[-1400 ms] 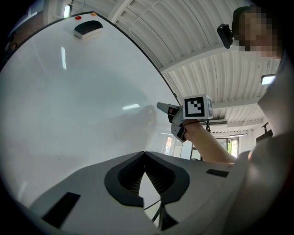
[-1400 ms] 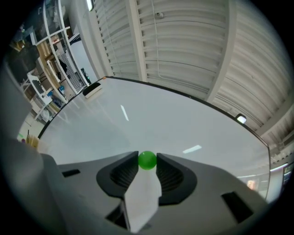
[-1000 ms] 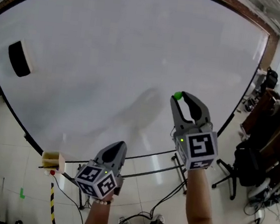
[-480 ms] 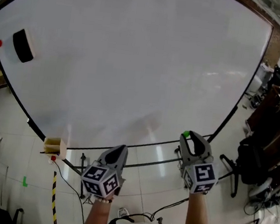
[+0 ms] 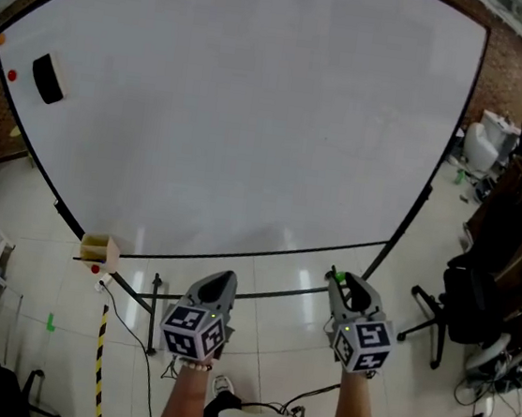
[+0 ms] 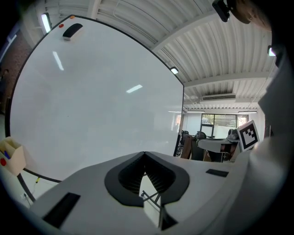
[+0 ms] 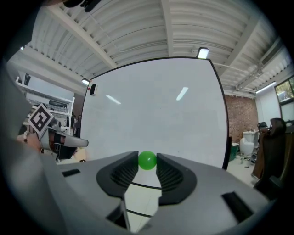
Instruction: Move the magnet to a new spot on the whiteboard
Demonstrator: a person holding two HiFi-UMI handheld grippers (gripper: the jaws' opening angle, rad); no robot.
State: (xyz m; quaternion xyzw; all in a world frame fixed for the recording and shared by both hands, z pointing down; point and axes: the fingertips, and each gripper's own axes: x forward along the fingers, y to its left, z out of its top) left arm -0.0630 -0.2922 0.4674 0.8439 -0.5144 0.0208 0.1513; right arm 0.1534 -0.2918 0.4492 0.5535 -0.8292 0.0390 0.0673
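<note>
Little of the magnet [image 5: 338, 278] shows between right gripper [image 5: 340, 281] fingers [image 5: 354, 293].

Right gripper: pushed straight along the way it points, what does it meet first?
Probably the whiteboard, low down near its bottom edge. The green magnet, pinched at the claw tips of the right gripper, would touch first. Nothing shows in between, though the gap is hard to judge.

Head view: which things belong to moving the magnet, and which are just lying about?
Job: green magnet, clamped in the right gripper; whiteboard.
Lying about: black eraser and red magnet at the board's upper left; small box by its lower left corner; office chair; left gripper, shut, empty.
</note>
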